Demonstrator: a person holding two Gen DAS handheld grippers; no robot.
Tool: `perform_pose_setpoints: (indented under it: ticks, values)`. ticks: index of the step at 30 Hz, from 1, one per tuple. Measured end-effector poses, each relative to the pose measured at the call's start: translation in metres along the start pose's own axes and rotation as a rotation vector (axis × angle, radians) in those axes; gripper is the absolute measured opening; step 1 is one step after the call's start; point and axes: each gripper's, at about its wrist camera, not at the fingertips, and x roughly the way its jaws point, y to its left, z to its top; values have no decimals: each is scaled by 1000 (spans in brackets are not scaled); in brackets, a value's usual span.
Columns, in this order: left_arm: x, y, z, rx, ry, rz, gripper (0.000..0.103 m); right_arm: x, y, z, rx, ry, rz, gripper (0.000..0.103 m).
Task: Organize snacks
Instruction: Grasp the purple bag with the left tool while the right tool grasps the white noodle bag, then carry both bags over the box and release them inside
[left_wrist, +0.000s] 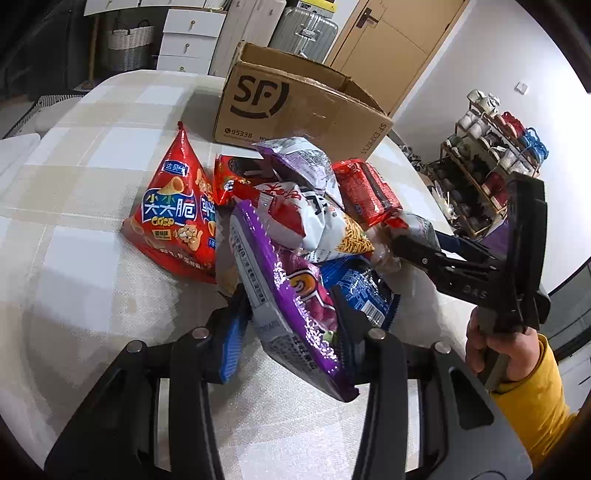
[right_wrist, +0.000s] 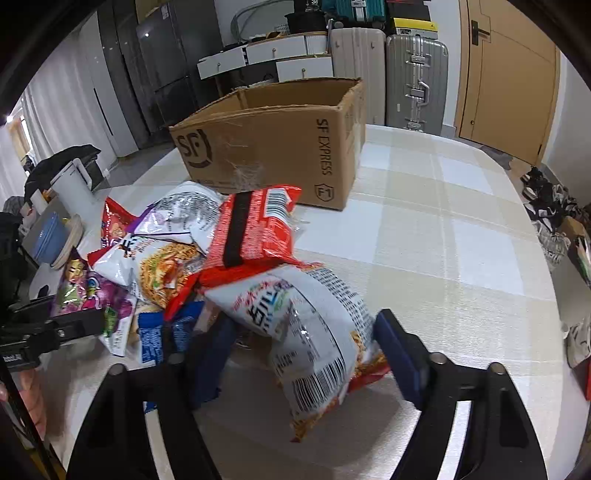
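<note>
A pile of snack bags lies on the checked tablecloth (left_wrist: 92, 166) in front of an open SF cardboard box (left_wrist: 288, 107) (right_wrist: 273, 155). My left gripper (left_wrist: 290, 325) is shut on a purple snack bag (left_wrist: 295, 295) at the near edge of the pile; its blue pads press on both sides. My right gripper (right_wrist: 306, 354) straddles a white noodle-snack bag (right_wrist: 310, 317) on the pile's right side. Its fingers (right_wrist: 399, 350) stand a little apart from the bag, so it is open. A red pyramid crisp bag (left_wrist: 173, 214) stands at the left.
A red noodle pack (right_wrist: 255, 229), a blue pack (left_wrist: 365, 291) and other bags lie in the heap. A hand in a yellow sleeve (left_wrist: 532, 384) holds the right gripper. A shoe rack (left_wrist: 487, 166) stands beyond the table edge; suitcases (right_wrist: 413, 74) and drawers stand behind the box.
</note>
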Motion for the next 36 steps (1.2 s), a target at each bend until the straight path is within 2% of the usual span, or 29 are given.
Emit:
perform_pose_setpoints:
  ticks: [2, 10, 20, 24, 32, 36]
  values:
    - [-3, 0, -2, 8, 4, 8, 39, 0, -3, 1, 7, 3, -7, 64]
    - [-18, 7, -12, 3, -2, 42, 39, -9, -8, 1, 53, -19, 31, 53]
    - [-35, 9, -20, -5, -12, 37, 39, -41, -13, -9, 135, -89, 113, 49]
    - [-47, 7, -24, 3, -35, 33, 39, -61, -10, -13, 158, -128, 132, 49]
    - [-79, 2, -29, 18, -81, 36, 39, -98, -9, -27, 243, -194, 245, 49]
    - [-101, -6, -29, 47, -119, 32, 39, -125, 0, -27, 243, -248, 274, 49]
